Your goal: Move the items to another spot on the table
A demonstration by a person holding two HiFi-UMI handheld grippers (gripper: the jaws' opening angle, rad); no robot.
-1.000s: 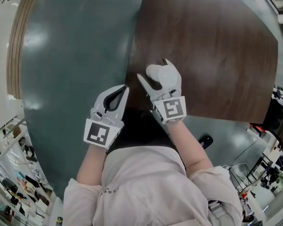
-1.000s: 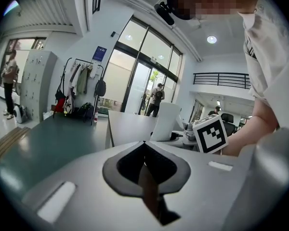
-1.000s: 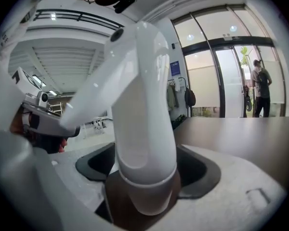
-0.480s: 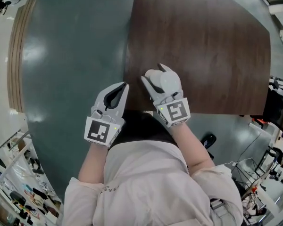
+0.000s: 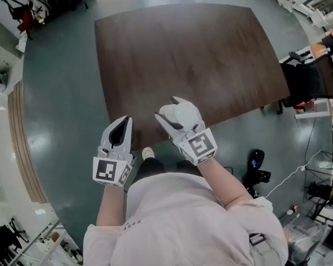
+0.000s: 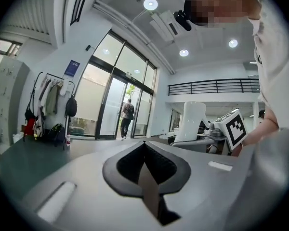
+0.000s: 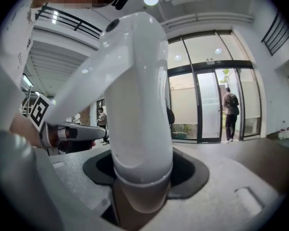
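A smooth white curved piece [image 5: 171, 113], shaped like a bent tube, sits between the jaws of my right gripper [image 5: 166, 107] over the near edge of the dark brown table [image 5: 211, 54]. In the right gripper view the white piece [image 7: 135, 105] rises from between the pads and fills the middle of the picture, and the jaws press on its lower end. My left gripper [image 5: 124, 121] hovers at the table's near edge to the left, its jaws together with nothing in them. In the left gripper view its pads [image 6: 156, 165] meet in a closed V.
The tabletop shows bare wood. A black chair [image 5: 308, 82] stands at the table's right end and a black object [image 5: 255, 168] lies on the grey-green floor at the right. My shoe [image 5: 147, 153] shows under the near edge. Glass doors and a distant person appear in both gripper views.
The right jaws have closed in from wide around the white piece to gripping it. The head view has swung, so the whole table now shows. The left gripper stays shut beside it.
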